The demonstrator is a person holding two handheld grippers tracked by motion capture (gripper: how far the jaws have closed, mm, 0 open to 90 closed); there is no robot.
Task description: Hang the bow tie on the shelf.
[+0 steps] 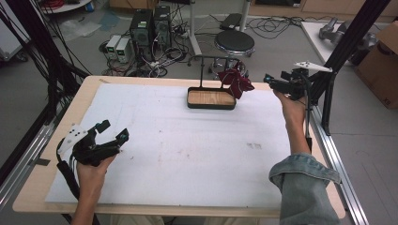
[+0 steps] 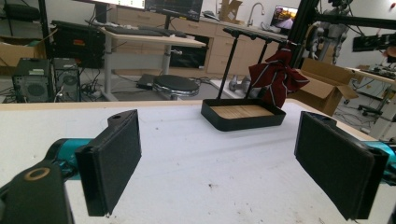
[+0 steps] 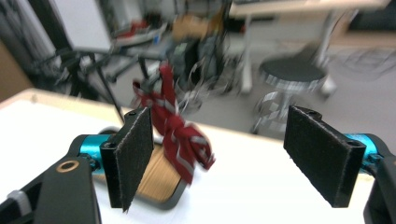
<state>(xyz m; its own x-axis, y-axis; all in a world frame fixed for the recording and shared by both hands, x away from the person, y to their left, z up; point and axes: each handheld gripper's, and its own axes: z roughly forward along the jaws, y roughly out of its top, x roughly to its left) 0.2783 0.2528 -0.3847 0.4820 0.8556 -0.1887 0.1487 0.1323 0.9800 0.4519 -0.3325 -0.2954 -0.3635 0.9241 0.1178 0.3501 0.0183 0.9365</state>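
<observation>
My left gripper [image 1: 112, 133] low over white table cover [image 1: 178, 154] at near left corner — jaws spread wide, nothing between them. Further out, my right gripper [image 1: 274, 82] raised at far right edge, jaws also wide apart, empty, aimed at dark red cloth with pale stripes [image 1: 237, 79]. Cloth hangs bunched from thin black metal stand [image 1: 206, 58] — draped over right end of black rectangular tray with wooden floor [image 1: 211, 98].

A grey floor [image 1: 281, 51] lies beyond the tabletop [image 1: 56, 126]. On it stand computer towers [image 1: 150, 26], tangled cables [image 1: 164, 58] and a round black stool [image 1: 234, 43]. A cardboard box [image 1: 382, 65] sits at right.
</observation>
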